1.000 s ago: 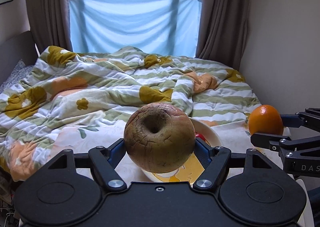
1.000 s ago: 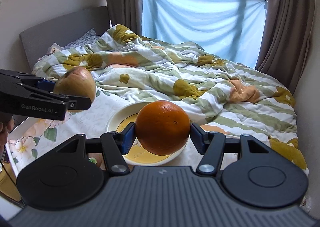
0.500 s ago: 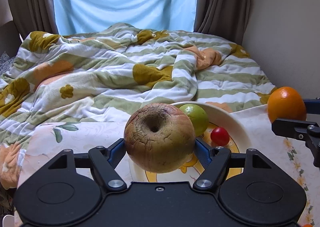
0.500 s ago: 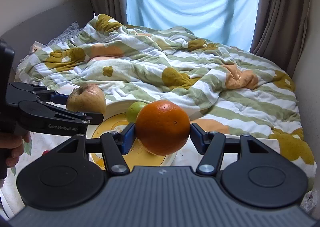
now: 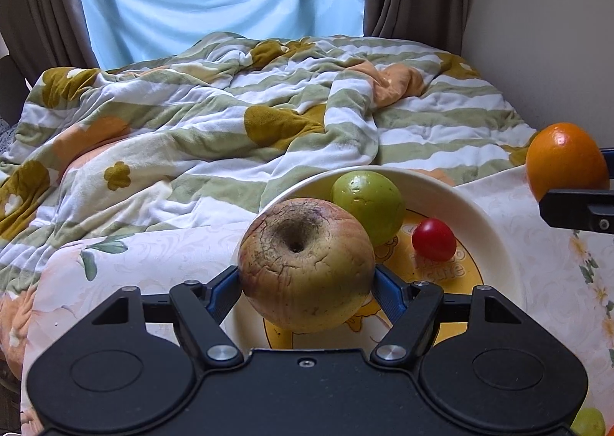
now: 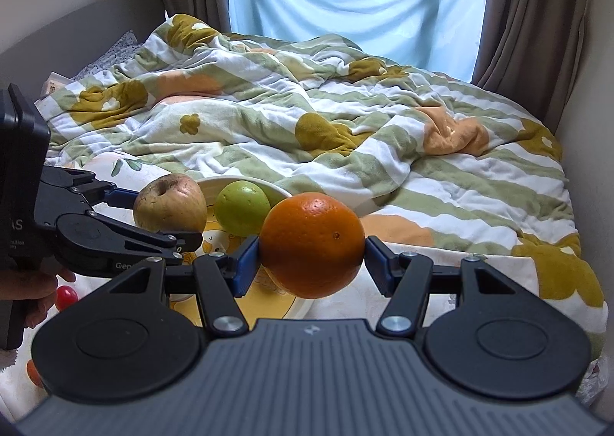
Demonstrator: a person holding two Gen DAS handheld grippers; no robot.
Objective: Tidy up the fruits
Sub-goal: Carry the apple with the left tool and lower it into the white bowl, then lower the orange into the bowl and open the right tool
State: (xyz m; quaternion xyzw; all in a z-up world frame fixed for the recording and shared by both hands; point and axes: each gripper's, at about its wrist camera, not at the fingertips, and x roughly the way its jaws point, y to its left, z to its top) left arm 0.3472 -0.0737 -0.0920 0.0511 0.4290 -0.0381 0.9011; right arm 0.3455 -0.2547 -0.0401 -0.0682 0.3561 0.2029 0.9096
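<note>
My left gripper (image 5: 307,274) is shut on a wrinkled yellow-brown apple (image 5: 306,264) and holds it over the near rim of a white plate (image 5: 487,205) with a yellow centre. The plate holds a green fruit (image 5: 367,202) and a small red tomato (image 5: 433,239). My right gripper (image 6: 311,255) is shut on an orange (image 6: 311,245) and holds it above the plate's right side (image 6: 245,182). In the right wrist view the apple (image 6: 170,203) and green fruit (image 6: 241,207) sit to the left of the orange. In the left wrist view the orange (image 5: 566,163) is at the far right.
The plate rests on a floral cloth (image 5: 153,255) at the foot of a bed with a rumpled striped quilt (image 5: 215,121). Loose fruits lie on the cloth: a red one (image 6: 66,297), an orange one (image 6: 33,372), a green one (image 5: 587,421). A wall (image 5: 537,33) stands right.
Both grippers have come lower and closer to the plate with their fruits. The green fruit and tomato on the plate have come fully into view.
</note>
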